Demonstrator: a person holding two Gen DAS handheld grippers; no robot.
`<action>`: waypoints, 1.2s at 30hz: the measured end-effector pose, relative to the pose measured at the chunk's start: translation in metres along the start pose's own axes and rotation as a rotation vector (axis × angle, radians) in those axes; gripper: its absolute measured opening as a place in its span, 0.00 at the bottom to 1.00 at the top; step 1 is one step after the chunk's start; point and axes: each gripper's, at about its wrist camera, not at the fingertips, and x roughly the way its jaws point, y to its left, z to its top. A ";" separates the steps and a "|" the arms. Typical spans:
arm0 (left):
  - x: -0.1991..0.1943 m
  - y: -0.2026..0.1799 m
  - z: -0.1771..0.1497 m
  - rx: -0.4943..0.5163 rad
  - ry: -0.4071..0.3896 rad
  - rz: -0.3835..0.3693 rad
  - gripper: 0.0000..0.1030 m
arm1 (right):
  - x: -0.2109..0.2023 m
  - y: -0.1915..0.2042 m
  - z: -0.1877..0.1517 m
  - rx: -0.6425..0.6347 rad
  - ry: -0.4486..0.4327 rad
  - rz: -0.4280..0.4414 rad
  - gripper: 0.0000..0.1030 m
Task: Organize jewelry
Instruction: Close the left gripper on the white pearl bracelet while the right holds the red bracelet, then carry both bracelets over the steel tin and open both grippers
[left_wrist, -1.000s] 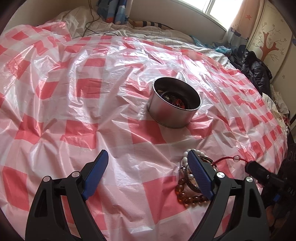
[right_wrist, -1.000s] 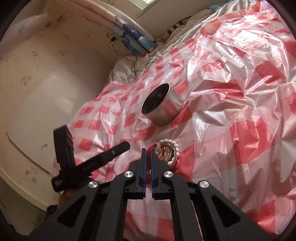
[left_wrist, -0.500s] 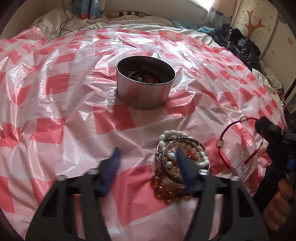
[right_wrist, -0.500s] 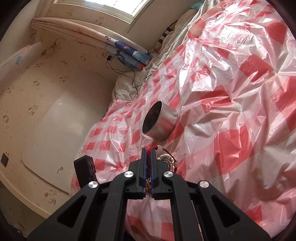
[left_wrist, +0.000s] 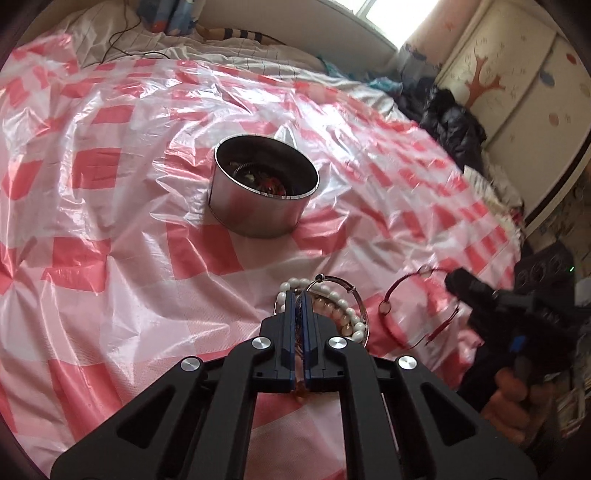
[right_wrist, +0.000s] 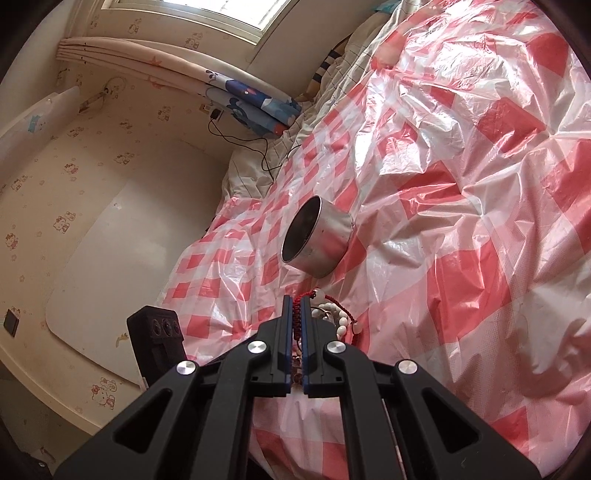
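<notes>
A round metal tin (left_wrist: 258, 210) (right_wrist: 325, 243) with jewelry inside stands on the red-and-white checked plastic sheet (left_wrist: 110, 258). In front of it lie a white bead bracelet (left_wrist: 347, 314), a silver bangle (left_wrist: 343, 282) and amber beads (left_wrist: 299, 391) in a heap. My left gripper (left_wrist: 297, 295) is closing on the left edge of that heap. Its jaws meet at the white bead bracelet, and the exact strand is hidden. To the right, my right gripper (left_wrist: 458, 284) (right_wrist: 295, 299) is shut on a red cord bracelet (left_wrist: 385, 306) (right_wrist: 295, 314) and holds its loop above the sheet.
The sheet covers a bed with rumpled folds. Dark clothes (left_wrist: 454, 125) are piled at the bed's far right by a wardrobe. A black cable (right_wrist: 258, 147) and blue patterned fabric (right_wrist: 251, 103) lie at the head end. A person's hand (left_wrist: 509, 402) grips the right tool.
My left gripper went from wide open to closed and swung onto the bracelet heap. The right gripper lifted the red cord bracelet off the heap and stayed shut.
</notes>
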 end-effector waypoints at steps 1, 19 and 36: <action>-0.002 0.002 0.001 -0.011 -0.007 -0.008 0.02 | 0.000 -0.001 0.000 0.003 -0.001 0.003 0.04; -0.020 0.012 0.027 -0.056 -0.112 -0.068 0.02 | 0.000 0.008 0.014 0.002 -0.014 0.066 0.04; 0.023 0.024 0.102 -0.068 -0.155 0.005 0.02 | 0.035 0.030 0.065 -0.057 -0.008 0.093 0.04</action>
